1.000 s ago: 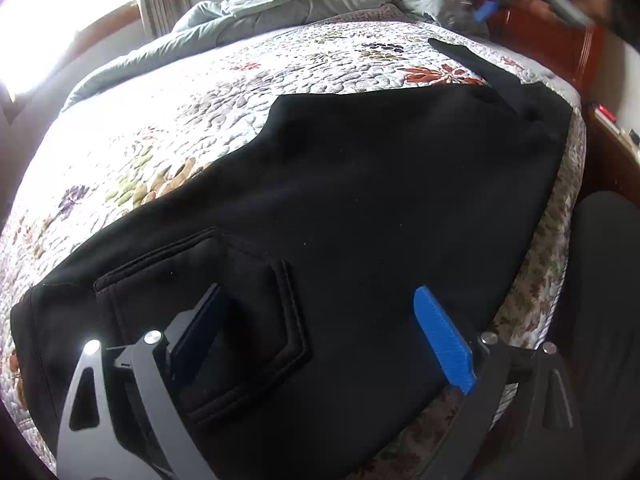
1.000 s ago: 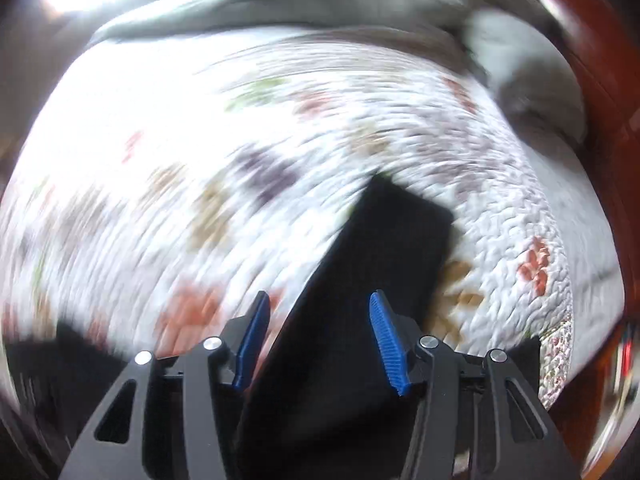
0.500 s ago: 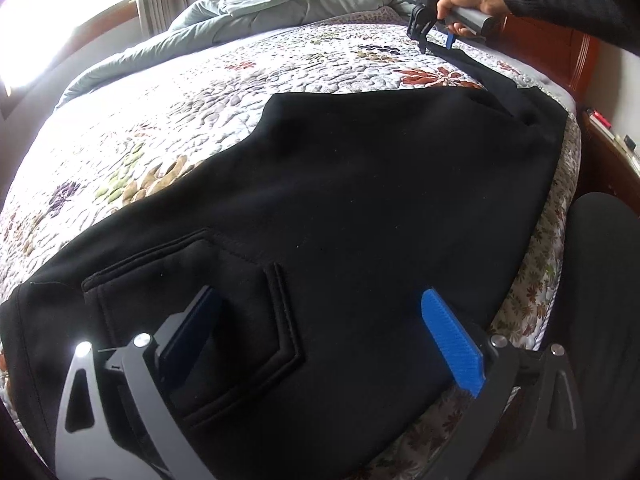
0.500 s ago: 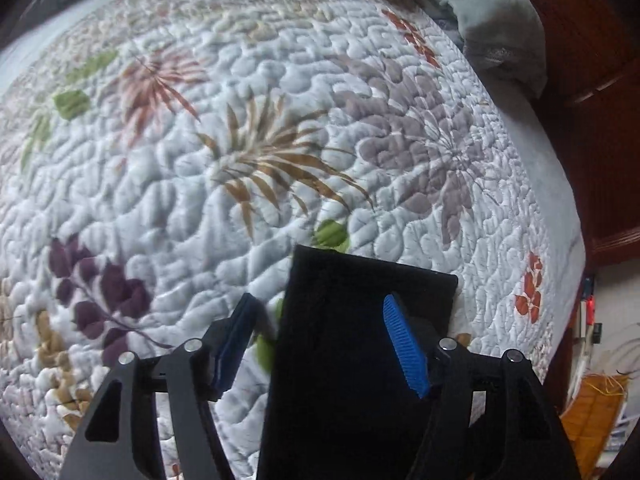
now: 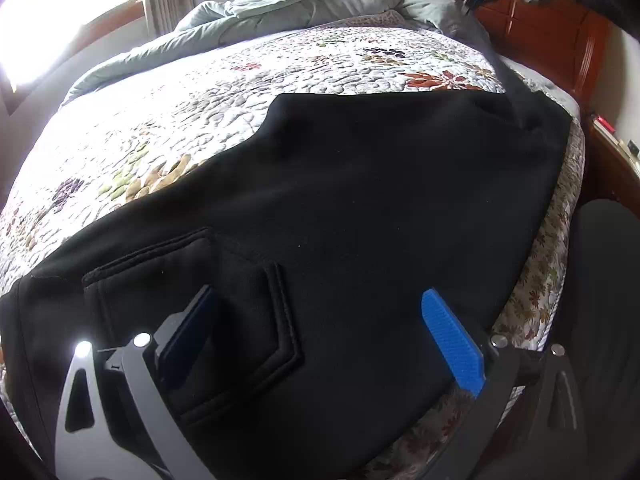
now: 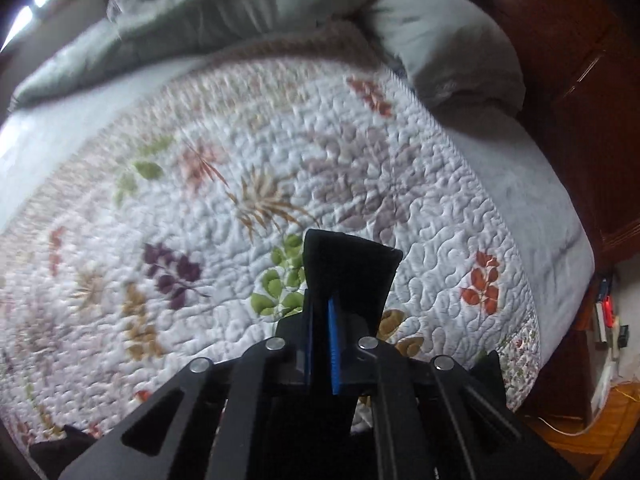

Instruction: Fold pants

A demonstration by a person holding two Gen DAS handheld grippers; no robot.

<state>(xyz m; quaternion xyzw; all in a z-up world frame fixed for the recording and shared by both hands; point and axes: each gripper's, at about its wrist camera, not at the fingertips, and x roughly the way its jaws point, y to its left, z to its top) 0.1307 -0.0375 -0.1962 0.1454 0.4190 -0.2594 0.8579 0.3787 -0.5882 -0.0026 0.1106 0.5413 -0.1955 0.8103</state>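
Pants (image 5: 360, 208): soft, matt black cloth. Quilt (image 6: 360, 152): bumpy, stitched cloth w/ leaves. Headboard (image 6: 560, 80), upper right: shiny red-brown wood.

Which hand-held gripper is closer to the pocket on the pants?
Left. The left hand-held gripper hovers open over the pocket; the right hand-held gripper pinches the leg end, far away.

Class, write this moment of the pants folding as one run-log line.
left gripper: open over pants waist | right gripper: just closed on pant leg end, lifted off quilt
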